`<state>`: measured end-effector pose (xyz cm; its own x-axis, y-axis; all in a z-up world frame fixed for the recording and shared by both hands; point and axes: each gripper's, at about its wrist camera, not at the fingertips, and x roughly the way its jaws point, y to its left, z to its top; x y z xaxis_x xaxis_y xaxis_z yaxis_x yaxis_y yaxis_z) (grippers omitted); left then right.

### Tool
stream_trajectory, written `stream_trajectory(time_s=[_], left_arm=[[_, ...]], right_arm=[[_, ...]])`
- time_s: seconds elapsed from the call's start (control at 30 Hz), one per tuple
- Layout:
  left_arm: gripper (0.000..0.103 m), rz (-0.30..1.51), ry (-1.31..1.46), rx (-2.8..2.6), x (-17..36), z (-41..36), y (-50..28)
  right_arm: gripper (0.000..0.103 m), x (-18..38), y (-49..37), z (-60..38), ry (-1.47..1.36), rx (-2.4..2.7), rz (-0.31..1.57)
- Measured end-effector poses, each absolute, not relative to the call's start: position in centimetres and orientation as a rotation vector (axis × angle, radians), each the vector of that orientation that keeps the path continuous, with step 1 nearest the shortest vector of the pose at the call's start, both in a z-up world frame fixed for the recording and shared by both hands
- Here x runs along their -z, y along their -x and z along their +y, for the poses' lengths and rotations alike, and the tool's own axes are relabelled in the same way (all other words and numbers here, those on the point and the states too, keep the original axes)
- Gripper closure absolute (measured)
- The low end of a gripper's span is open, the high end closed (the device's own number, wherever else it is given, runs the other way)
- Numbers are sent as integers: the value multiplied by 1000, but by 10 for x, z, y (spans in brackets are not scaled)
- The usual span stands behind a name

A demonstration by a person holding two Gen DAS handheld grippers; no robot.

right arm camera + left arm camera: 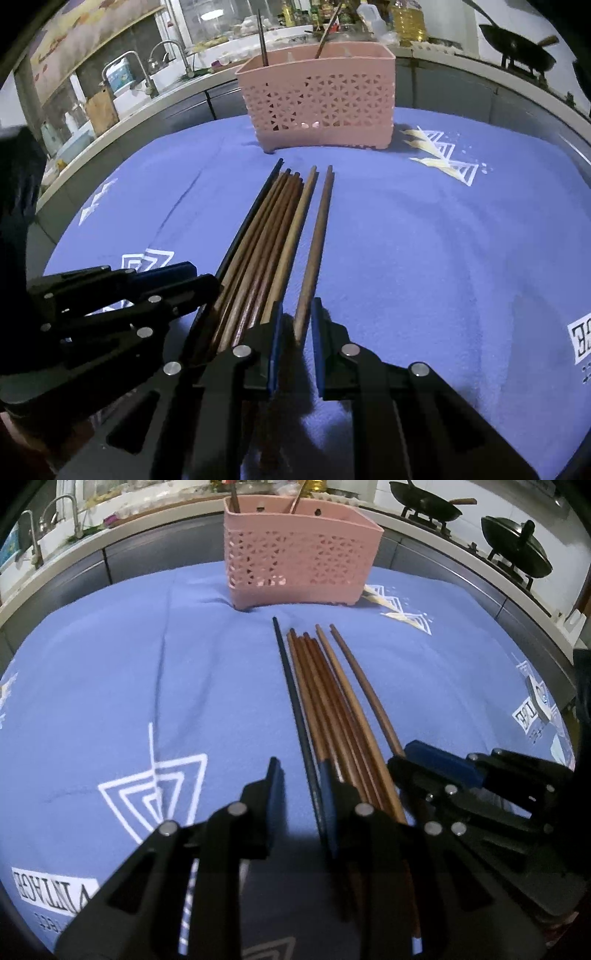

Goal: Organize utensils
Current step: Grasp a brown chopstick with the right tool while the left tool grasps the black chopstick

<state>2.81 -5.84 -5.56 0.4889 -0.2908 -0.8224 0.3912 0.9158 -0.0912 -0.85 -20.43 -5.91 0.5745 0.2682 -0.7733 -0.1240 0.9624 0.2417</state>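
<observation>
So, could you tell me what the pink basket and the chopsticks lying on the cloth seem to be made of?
The pink basket looks like moulded plastic: even matte colour and a cut-out lattice wall. The brown chopsticks look like wood or bamboo, with warm uneven tone and a dull sheen. The dark chopstick could be lacquered wood or plastic; its even black surface leaves that open.

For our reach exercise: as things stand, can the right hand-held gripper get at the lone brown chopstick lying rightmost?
Probably yes. The right hand-held gripper is open, its fingers straddling the rightmost chopstick, which lies apart from the chopstick bundle.
</observation>
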Motion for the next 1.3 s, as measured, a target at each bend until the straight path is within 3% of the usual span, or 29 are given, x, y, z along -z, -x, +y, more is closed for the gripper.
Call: stream_trajectory(time_s=[0.77, 0.83, 0.97, 1.3], left_arm=[[82, 991, -162, 392, 58, -67, -43], [96, 995, -148, 407, 59, -66, -44], [97, 1003, -116, 420, 59, -51, -42], [97, 1021, -130, 405, 59, -14, -7]], right_arm=[[88, 62, 6, -229, -210, -164, 920], [88, 61, 7, -227, -207, -182, 923], [96, 63, 7, -237, -256, -200, 941], [96, 62, 23, -249, -232, -176, 948]])
